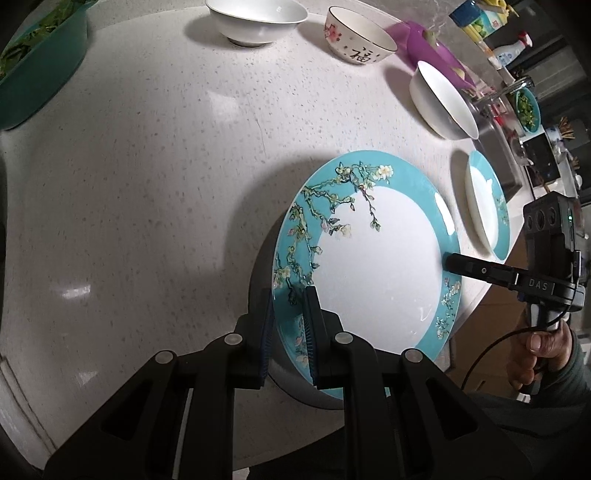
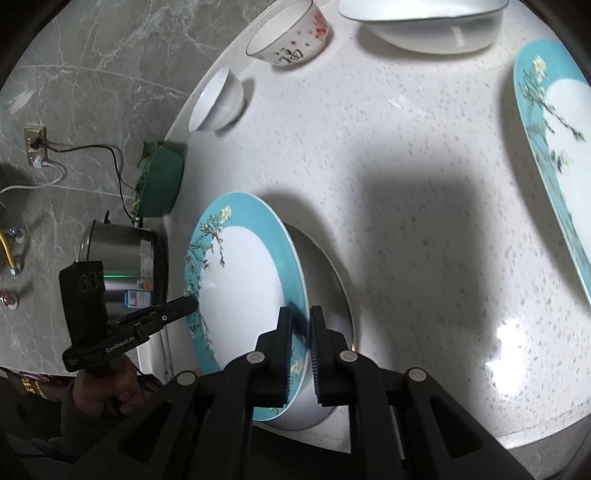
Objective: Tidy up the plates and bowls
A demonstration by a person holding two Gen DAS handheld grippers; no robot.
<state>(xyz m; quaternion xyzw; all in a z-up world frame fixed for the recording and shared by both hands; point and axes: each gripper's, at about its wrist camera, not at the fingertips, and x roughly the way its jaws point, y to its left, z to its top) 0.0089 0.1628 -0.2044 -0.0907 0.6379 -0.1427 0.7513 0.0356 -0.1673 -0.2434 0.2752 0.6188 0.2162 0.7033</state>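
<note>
Your left gripper [image 1: 289, 325] is pinched on the near rim of the turquoise blossom plate [image 1: 373, 266], one pad above the rim and one beneath. Your right gripper [image 2: 299, 345] is clamped the same way on the opposite rim of that plate [image 2: 243, 291], so both tools carry it tilted above the white speckled counter [image 1: 147, 184].

Under the plate, just ahead of your right fingers, sits a white dish with a dark rim line [image 2: 328, 295]; whether the plate touches it I cannot tell.

The counter edge [image 2: 166, 354] runs close beside the plate on the side of your left tool. The widest bare counter lies ahead and to the left of your left gripper.

Ahead of your left gripper at the far edge stand a white bowl [image 1: 255, 20] and a cherry-blossom bowl [image 1: 360, 37]; ahead-right sit another white bowl [image 1: 441, 99] and a second turquoise plate [image 1: 487, 210]. A green tub of leaves [image 1: 40, 70] sits far left.
</note>
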